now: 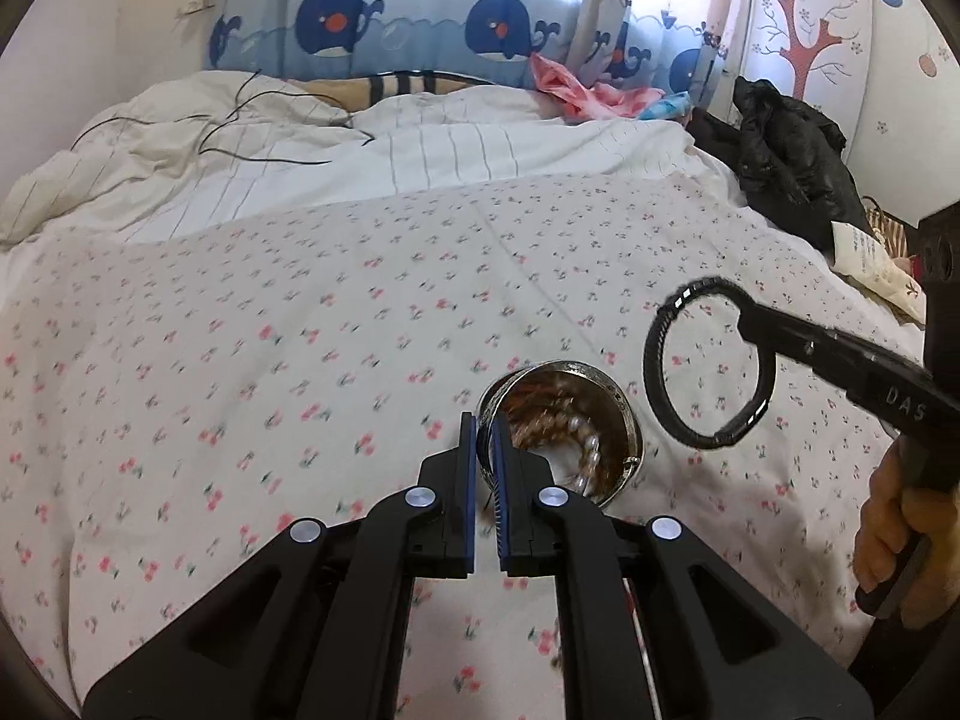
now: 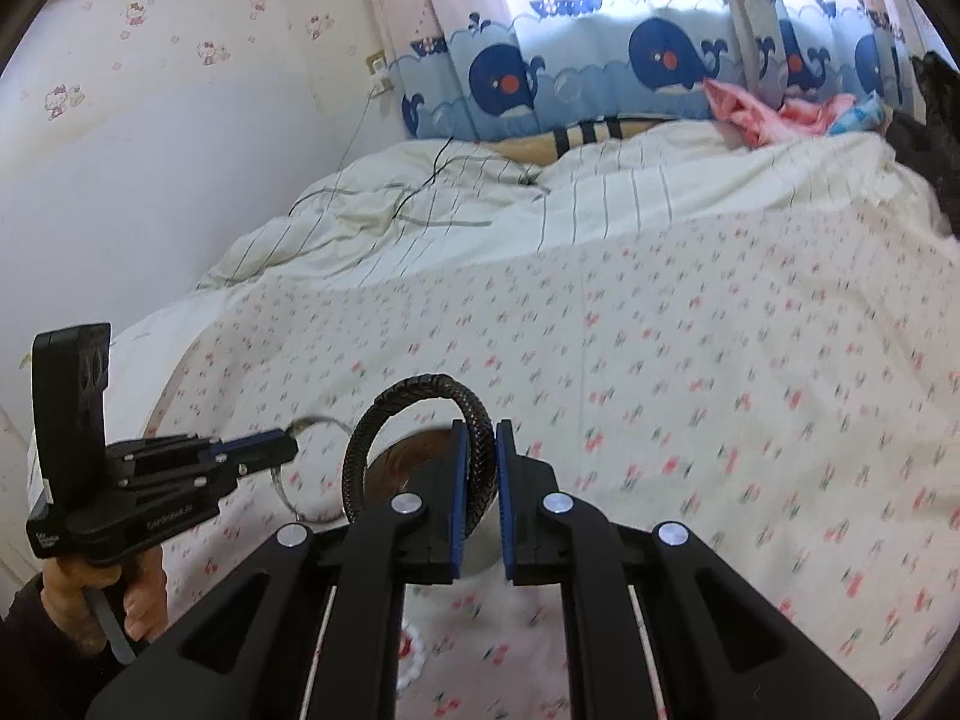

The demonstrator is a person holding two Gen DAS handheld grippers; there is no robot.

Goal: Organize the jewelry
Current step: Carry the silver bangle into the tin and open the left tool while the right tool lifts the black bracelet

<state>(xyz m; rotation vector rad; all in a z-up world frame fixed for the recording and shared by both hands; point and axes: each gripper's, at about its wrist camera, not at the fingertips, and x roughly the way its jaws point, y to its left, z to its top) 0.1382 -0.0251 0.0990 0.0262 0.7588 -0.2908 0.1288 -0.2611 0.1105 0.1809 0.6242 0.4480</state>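
Observation:
A round metal tin (image 1: 624, 420) holding pearl and brown bead strands lies tilted on the flowered bedsheet. My left gripper (image 1: 485, 438) is shut on the tin's rim; it also shows in the right wrist view (image 2: 282, 444), gripping the metal rim (image 2: 312, 423). My right gripper (image 2: 481, 438) is shut on a black braided bracelet (image 2: 414, 390), held up in the air. In the left wrist view the bracelet (image 1: 654, 354) hangs from the right gripper (image 1: 747, 324), just right of and above the tin.
The bed carries a flowered sheet (image 1: 300, 330) and a rumpled striped duvet (image 1: 420, 150) with a thin black cable (image 1: 240, 120). Black clothing (image 1: 792, 162) lies at the right edge. A whale-print curtain (image 2: 600, 72) hangs behind.

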